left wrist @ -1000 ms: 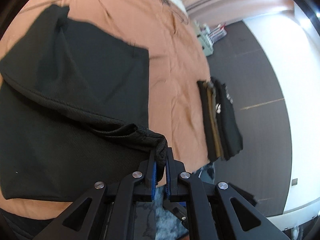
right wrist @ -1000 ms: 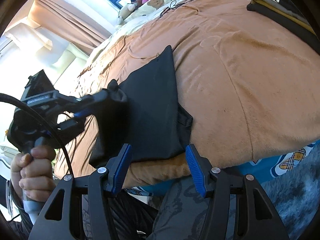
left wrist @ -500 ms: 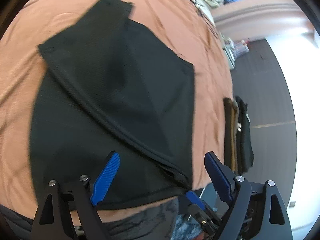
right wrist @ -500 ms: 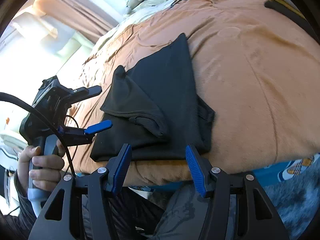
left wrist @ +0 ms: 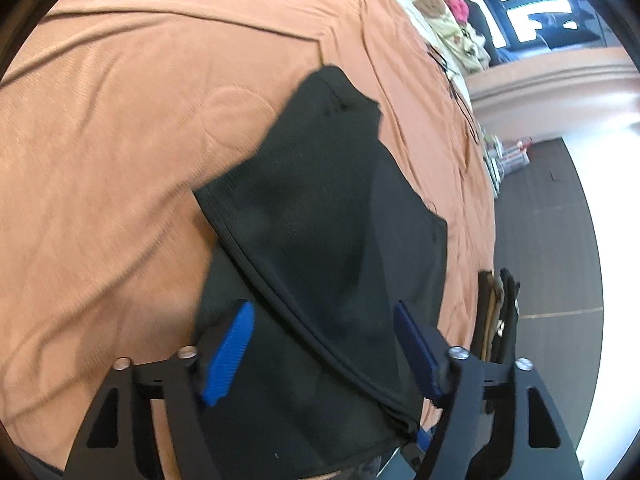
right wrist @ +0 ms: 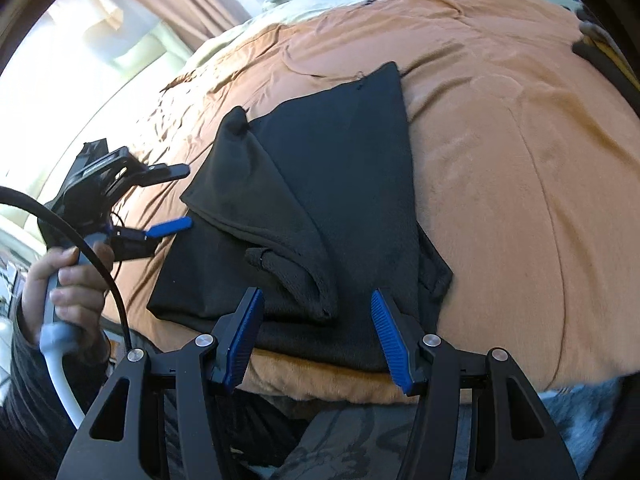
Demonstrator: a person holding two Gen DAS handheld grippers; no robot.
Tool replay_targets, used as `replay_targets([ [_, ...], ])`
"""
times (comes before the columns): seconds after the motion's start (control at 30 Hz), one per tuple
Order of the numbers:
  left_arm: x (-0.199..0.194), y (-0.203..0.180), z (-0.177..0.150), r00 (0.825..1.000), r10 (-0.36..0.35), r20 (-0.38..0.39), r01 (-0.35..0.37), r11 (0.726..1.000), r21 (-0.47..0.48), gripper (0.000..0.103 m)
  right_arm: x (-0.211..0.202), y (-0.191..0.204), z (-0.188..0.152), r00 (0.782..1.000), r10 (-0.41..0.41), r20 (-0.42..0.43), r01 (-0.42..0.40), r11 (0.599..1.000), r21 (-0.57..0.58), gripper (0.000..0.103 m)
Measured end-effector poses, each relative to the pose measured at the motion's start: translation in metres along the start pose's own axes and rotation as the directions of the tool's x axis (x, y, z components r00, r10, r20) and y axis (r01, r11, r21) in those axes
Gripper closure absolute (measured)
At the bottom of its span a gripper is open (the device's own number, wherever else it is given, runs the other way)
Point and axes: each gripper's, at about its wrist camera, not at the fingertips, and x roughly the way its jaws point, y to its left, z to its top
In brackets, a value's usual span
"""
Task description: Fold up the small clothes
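The black garment [left wrist: 328,240] lies (partly folded) under both parted, empty grippers, the left just narrowing.

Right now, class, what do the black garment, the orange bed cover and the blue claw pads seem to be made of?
Black garment: soft matte knit, probably cotton or fleece; fine ribbing and a stitched hem show. Orange bed cover: plush, slightly sheened fabric, perhaps velour or fleece; it creases softly and looks fuzzy at the edge. Blue pads: likely ridged rubber or plastic; fine grooves show.

One black garment [right wrist: 320,200], two claws, one folded stack [left wrist: 500,320] of perhaps three pieces.
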Motion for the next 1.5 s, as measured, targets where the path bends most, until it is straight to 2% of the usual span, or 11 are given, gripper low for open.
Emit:
replay_targets([
  [0.1,-0.001,0.005,0.01,1.0,0.02,0.02,-0.02,1.0,-0.005,0.047,0.003,0.001,0.002,1.0,-0.014,-0.005,0.014,1.0,-0.015,0.07],
  [0.17,0.001,0.006,0.016,0.999,0.029,0.025,-0.029,1.0,-0.012,0.061,0.003,0.002,0.002,1.0,-0.01,-0.004,0.01,1.0,-0.016,0.085],
  [0.2,0.001,0.006,0.018,0.999,0.029,0.027,-0.029,0.999,-0.013,0.075,0.001,0.001,0.001,1.0,-0.002,-0.003,0.002,1.0,-0.017,0.092],
  [0.23,0.001,0.005,0.02,0.999,0.029,0.028,-0.028,1.0,-0.012,0.087,0.0,0.001,0.0,1.0,-0.003,-0.003,0.003,1.0,-0.02,0.096],
  [0.33,-0.001,-0.002,0.026,0.999,0.017,0.036,-0.017,1.0,0.003,0.096,-0.006,-0.001,-0.003,1.0,0.02,-0.001,-0.02,1.0,-0.002,0.099],
  [0.73,0.006,-0.084,0.043,0.997,-0.062,0.046,0.053,0.981,0.185,0.1,-0.028,-0.024,-0.021,0.997,0.071,0.042,-0.075,0.99,0.12,0.1],
  [0.9,0.008,-0.1,0.045,1.0,-0.008,0.004,0.007,0.972,0.234,0.1,-0.03,-0.03,-0.025,0.996,0.073,0.049,-0.079,0.986,0.146,0.1],
  [0.97,0.007,-0.093,0.043,1.0,0.028,-0.01,-0.025,0.972,0.232,0.093,-0.03,-0.03,-0.026,0.996,0.076,0.05,-0.083,0.986,0.148,0.1],
  [1.03,0.005,-0.079,0.039,0.999,0.046,-0.023,-0.04,0.976,0.213,0.068,-0.028,-0.032,-0.027,0.996,0.074,0.044,-0.08,0.984,0.16,0.1],
  [1.13,0.0,-0.062,0.03,0.997,0.072,-0.027,-0.065,0.976,0.206,0.049,-0.026,-0.033,-0.027,0.997,0.065,0.044,-0.071,0.985,0.158,0.099],
  [1.5,0.002,-0.009,0.002,0.99,0.105,-0.096,-0.095,0.991,0.099,0.048,-0.028,-0.028,-0.029,0.997,0.062,0.054,-0.07,0.987,0.148,0.099],
])
